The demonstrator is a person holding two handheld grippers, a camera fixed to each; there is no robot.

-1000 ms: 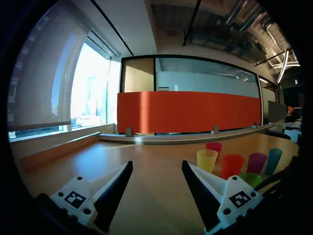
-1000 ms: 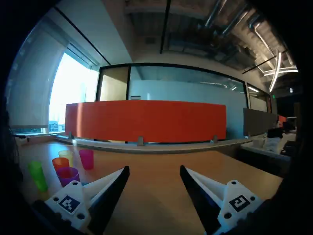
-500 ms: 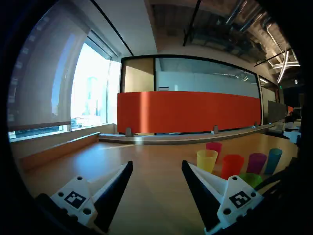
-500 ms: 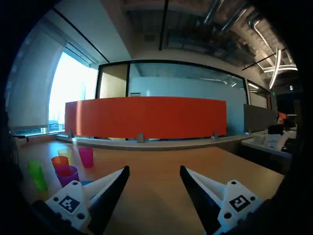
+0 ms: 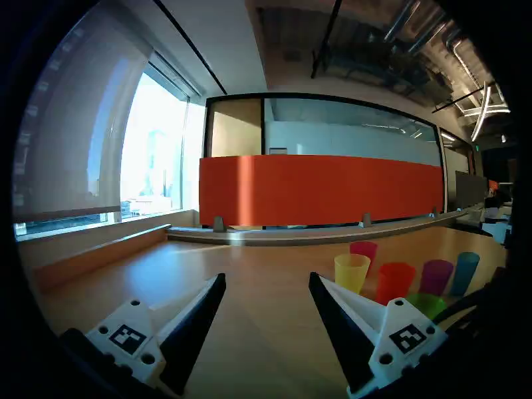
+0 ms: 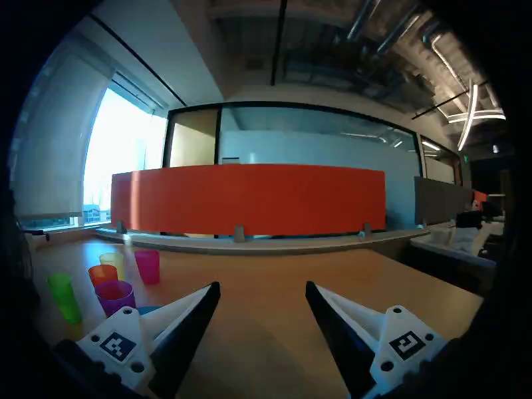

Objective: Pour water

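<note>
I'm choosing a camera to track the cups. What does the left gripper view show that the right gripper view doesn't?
Left gripper view: the teal cup in full. Right gripper view: the green cup in full; each sits partly hidden in the other. Shared: yellow cup, orange partition, wooden table; left gripper and right gripper open.

Counter [image 5: 193,263]: wood-look top, smooth, satin sheen, sun glare centre left in left gripper view.
Cups [image 5: 395,279], lower right: translucent coloured plastic, smooth, light glowing through walls.
Left gripper [image 5: 266,278]: fingers [image 5: 193,326] matt black; mounts [image 5: 362,309] white matt plastic; tags [image 5: 128,338] printed black-on-white.
Right gripper [image 6: 261,286]: same finish.
Partition [image 5: 319,189], mid frame: orange, matt, flat.
Glass wall [image 5: 346,130] above it: glossy, reflective.
Ceiling ducts [image 5: 405,30], upper right: bare metal, shiny.
Window blind [image 5: 66,133], upper left: translucent, cloth-like.
</note>
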